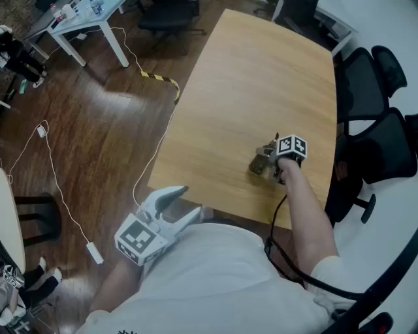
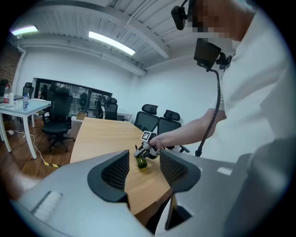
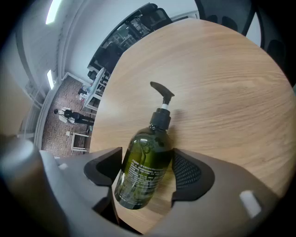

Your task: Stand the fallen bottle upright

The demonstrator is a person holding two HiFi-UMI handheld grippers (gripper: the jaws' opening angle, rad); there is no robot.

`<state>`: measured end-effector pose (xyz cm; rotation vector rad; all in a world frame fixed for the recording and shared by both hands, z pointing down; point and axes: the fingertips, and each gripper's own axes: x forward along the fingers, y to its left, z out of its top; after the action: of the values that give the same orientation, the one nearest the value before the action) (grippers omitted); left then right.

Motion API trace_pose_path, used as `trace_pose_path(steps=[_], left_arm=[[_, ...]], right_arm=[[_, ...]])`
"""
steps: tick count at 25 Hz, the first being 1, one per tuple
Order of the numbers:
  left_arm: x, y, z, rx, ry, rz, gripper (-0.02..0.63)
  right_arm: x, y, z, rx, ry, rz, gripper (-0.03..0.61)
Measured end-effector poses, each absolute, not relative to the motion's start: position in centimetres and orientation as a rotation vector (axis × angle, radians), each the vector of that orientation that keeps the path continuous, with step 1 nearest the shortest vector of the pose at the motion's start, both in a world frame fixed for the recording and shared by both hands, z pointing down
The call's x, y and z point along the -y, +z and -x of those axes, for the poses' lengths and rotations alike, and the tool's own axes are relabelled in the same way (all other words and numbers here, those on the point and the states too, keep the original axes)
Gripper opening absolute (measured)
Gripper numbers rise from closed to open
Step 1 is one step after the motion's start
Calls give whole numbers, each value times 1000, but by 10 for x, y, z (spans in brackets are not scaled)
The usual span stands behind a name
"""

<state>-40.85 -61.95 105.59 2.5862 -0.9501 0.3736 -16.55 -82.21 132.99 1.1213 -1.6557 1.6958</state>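
A dark green pump bottle (image 1: pixel 257 167) lies on its side near the front right of the wooden table (image 1: pixel 248 85). In the right gripper view the bottle (image 3: pixel 145 152) fills the gap, its black pump head pointing away across the table (image 3: pixel 222 102). My right gripper (image 1: pixel 271 156) (image 3: pixel 148 175) is shut on the bottle, one jaw against each side of its body. My left gripper (image 1: pixel 186 202) (image 2: pixel 144 160) is open and holds nothing; it hangs off the table's front edge beside the person's torso. From there the bottle (image 2: pixel 141 163) shows end-on.
Black office chairs (image 1: pixel 379 130) crowd the table's right side. A white table (image 1: pixel 85 19) stands at the far left, with cables (image 1: pixel 59 189) and yellow-black tape (image 1: pixel 160 79) on the wooden floor. The bottle lies close to the table's front edge (image 1: pixel 215 209).
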Motion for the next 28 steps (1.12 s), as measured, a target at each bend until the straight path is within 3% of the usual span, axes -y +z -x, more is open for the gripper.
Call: trace_pose_path(steps=[21,28], left_arm=[[621,1039,414,1008,465,-2568,196],[614,1035,419,1021,453,-2591,196]], right_arm=[[865,1247,193,2245,399,-1384,306],[852,1253,199,2209,280,-1329,307]])
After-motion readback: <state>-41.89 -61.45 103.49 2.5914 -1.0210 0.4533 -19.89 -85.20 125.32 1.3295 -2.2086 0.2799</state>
